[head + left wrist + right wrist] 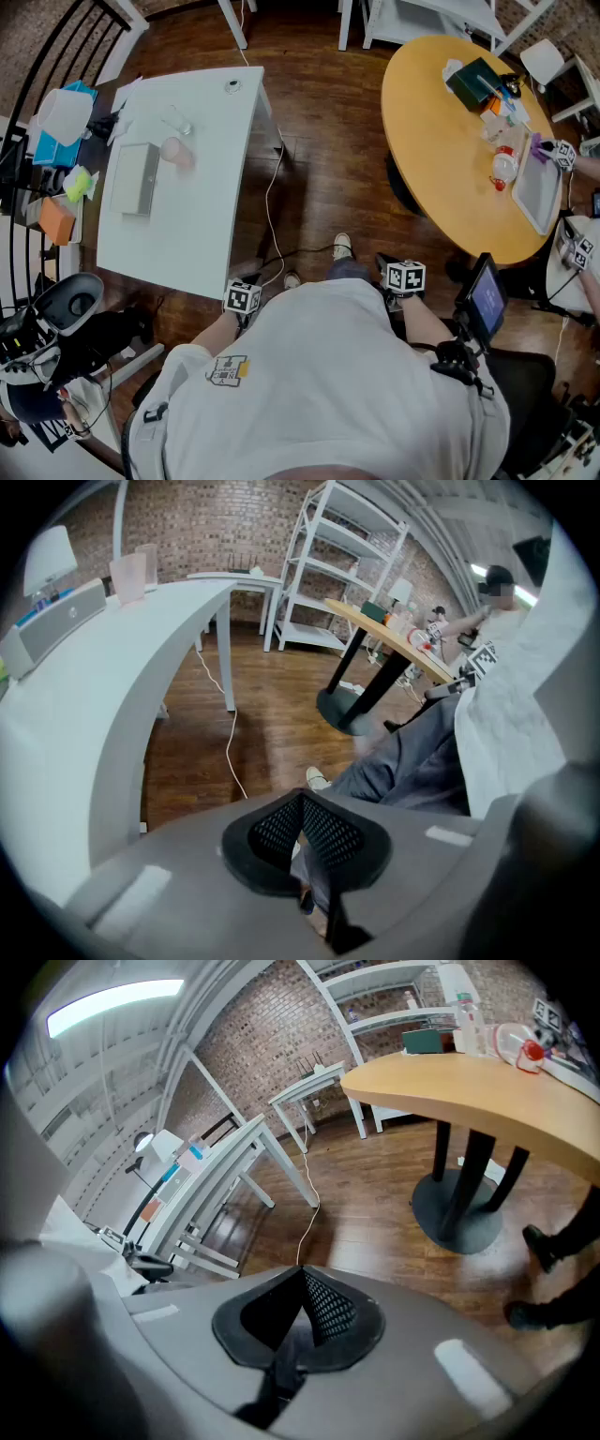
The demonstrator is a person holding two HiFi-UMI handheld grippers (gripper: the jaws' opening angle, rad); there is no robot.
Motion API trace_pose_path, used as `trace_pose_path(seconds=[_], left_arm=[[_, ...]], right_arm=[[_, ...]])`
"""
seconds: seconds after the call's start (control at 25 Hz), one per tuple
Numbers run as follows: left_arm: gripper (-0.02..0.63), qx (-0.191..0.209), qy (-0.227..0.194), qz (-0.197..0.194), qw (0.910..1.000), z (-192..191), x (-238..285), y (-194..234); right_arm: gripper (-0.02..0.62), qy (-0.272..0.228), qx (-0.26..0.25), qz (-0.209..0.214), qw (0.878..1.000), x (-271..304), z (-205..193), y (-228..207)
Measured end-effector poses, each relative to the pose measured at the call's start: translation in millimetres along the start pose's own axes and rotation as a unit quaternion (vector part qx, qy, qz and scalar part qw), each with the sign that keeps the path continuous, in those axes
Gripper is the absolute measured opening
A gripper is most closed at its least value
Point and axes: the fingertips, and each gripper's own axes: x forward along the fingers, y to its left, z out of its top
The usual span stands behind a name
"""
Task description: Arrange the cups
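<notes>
On the white table [211, 187], a pink cup [175, 152] lies next to a small clear cup [180, 122]. Both cups [131, 574] stand out at the table's far end in the left gripper view. My left gripper [300, 799] is shut and empty, held low at the table's near edge over the wooden floor. Its marker cube [242, 298] shows by my left arm. My right gripper [302, 1274] is also shut with nothing in it, pointing down at the floor. Its marker cube [405, 277] sits right of my body. Both grippers are far from the cups.
A grey box [134, 178] lies on the white table near the cups. A round wooden table [441, 159] at the right holds a tray, bottles and a dark box. A white cable [272, 216] runs across the floor. Another person sits at the far right.
</notes>
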Motion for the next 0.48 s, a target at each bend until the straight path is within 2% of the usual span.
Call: trace_pose_path(seconds=[0.16, 0.32, 0.48], left_arm=[[0.0, -0.02, -0.008, 0.016, 0.9996, 46, 12, -18], [0.0, -0.048, -0.057, 0.035, 0.9966, 109, 8, -27], [0.0, -0.07, -0.09, 0.043, 0.9925, 139, -8, -28]], right_arm=[[0.0, 0.019, -0.024, 0.022, 0.999, -5, 33, -29], [0.0, 0.034, -0.042, 0.048, 0.997, 6, 65, -46], [0.0, 0.061, -0.052, 0.069, 0.994, 25, 77, -40]])
